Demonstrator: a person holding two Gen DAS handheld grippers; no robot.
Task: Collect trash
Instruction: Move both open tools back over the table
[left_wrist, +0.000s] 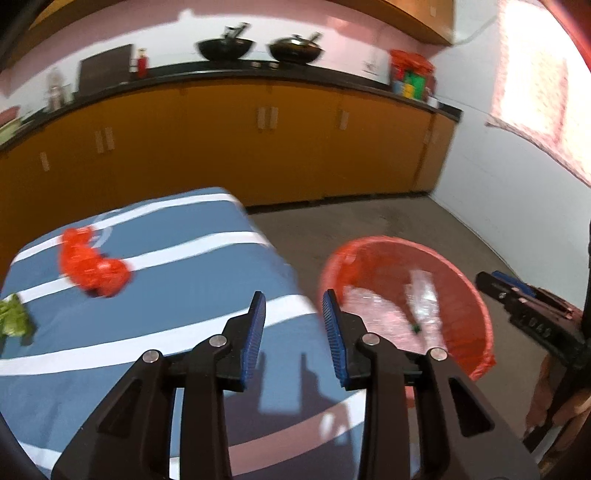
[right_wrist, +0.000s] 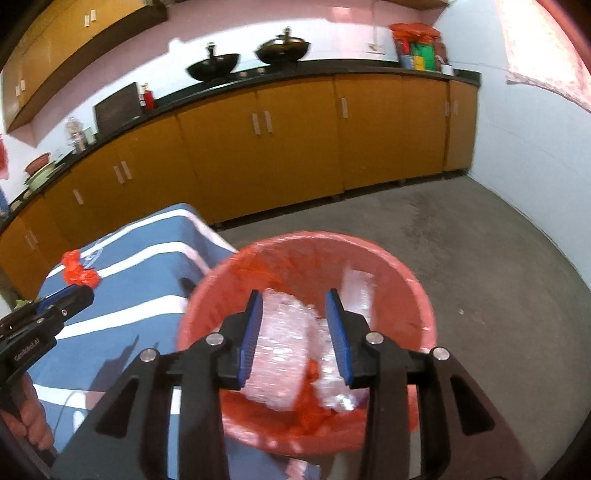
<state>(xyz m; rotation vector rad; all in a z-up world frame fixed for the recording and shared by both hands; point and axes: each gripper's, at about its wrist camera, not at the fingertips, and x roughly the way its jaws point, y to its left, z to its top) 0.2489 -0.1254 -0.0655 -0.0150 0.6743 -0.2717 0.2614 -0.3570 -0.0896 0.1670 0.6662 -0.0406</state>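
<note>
A red-lined trash bin (left_wrist: 461, 280) stands on the floor right of the table; it also shows in the right wrist view (right_wrist: 406, 280). Clear plastic trash (right_wrist: 284, 354) lies inside it. A crumpled red plastic bag (left_wrist: 92, 267) lies on the blue striped tablecloth (left_wrist: 166, 280), and a green scrap (left_wrist: 13, 319) lies at its left edge. My left gripper (left_wrist: 293, 306) is open and empty above the table's right edge. My right gripper (right_wrist: 293, 306) is open and empty above the bin. The left gripper shows in the right wrist view (right_wrist: 79, 295), near the red bag (right_wrist: 79, 275).
Orange kitchen cabinets (right_wrist: 295, 140) run along the back wall under a black counter with two woks (left_wrist: 225, 48). A white wall (left_wrist: 498, 192) closes the right side. Grey concrete floor (right_wrist: 480, 258) surrounds the bin.
</note>
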